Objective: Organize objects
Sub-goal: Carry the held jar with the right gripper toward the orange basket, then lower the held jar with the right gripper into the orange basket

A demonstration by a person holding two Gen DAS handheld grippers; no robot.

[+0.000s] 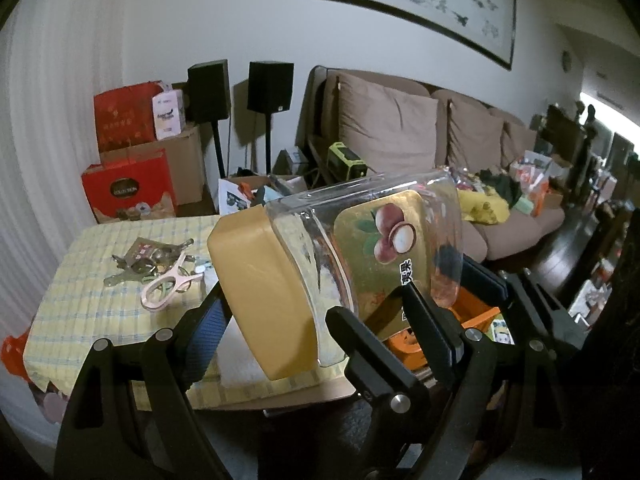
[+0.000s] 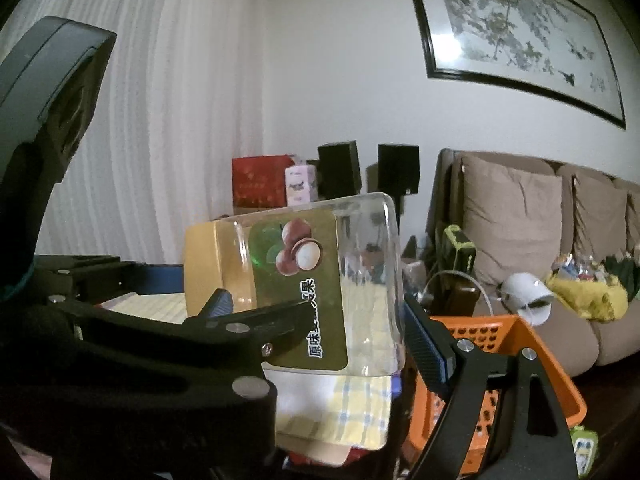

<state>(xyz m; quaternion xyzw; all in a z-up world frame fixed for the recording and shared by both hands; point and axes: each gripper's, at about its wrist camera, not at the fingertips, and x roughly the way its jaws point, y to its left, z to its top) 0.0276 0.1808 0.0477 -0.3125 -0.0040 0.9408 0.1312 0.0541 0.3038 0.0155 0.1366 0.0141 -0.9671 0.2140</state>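
Note:
A clear square jar [image 1: 400, 208] with a yellow lid [image 1: 260, 280] and a gold nut label hangs tilted in the air above the table edge. It looks empty. My left gripper [image 1: 312, 304] is shut on its lid end. The blue left pad [image 1: 206, 320] lies against the lid, and the other finger stands in front of the label. My right gripper [image 2: 320, 308] is shut on the jar [image 2: 360, 280] at its bottom end, with the blue right pad [image 2: 428, 344] against the glass. In the right wrist view the left gripper's pad [image 2: 160, 276] meets the lid [image 2: 204, 264].
Under the jar is a table with a yellow checked cloth [image 1: 100, 292]. It carries a bunch of keys [image 1: 148, 260], a pink opener [image 1: 168, 284] and a white folded cloth [image 1: 240, 356]. An orange basket [image 2: 520, 344] stands right of the table. A brown sofa [image 1: 400, 132] with clutter, two speakers and red boxes [image 1: 128, 188] lie beyond.

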